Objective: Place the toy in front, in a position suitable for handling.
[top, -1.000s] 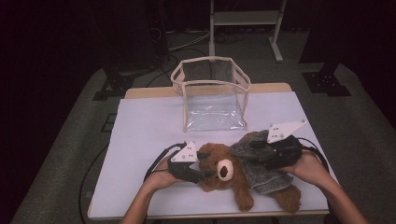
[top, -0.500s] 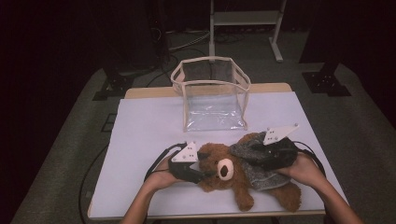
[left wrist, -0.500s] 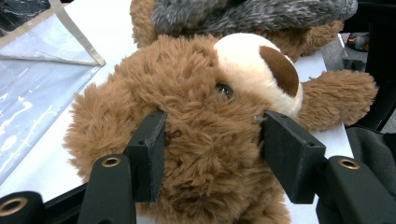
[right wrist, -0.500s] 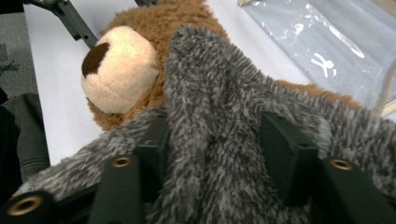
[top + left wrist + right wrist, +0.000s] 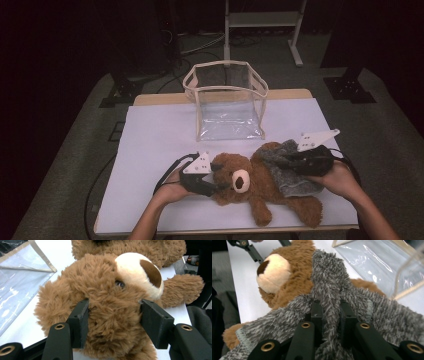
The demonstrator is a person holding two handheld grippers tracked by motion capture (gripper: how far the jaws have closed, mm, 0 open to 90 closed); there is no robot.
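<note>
The right hand-held gripper [image 5: 329, 312] had just been closing, and its jaws were pinched on a raised fold of the grey fuzzy garment [image 5: 332, 277], the pile bunched up between them. The left hand-held gripper [image 5: 113, 322] was clamped on the head of the brown teddy bear [image 5: 110, 290], one jaw sunk into the plush on each side, just under the eye.

The bear [image 5: 250, 185] lay on its back at the near middle of the white bench [image 5: 155, 135], head to the left and legs toward the near right edge, with the garment [image 5: 287, 162] draped across its body on the right.

Both things looked light and very soft. The plush gave way under the jaws, so a grip on the head likely held the bear steady without harm. The garment looked limp and stretchy; a pinch on a thick fold seemed the safest hold, since a thin edge could slip out through the fibres.

Farther off, the clear bag with beige trim [image 5: 227, 100] stood open at the far middle of the bench, well apart from the bear.
</note>
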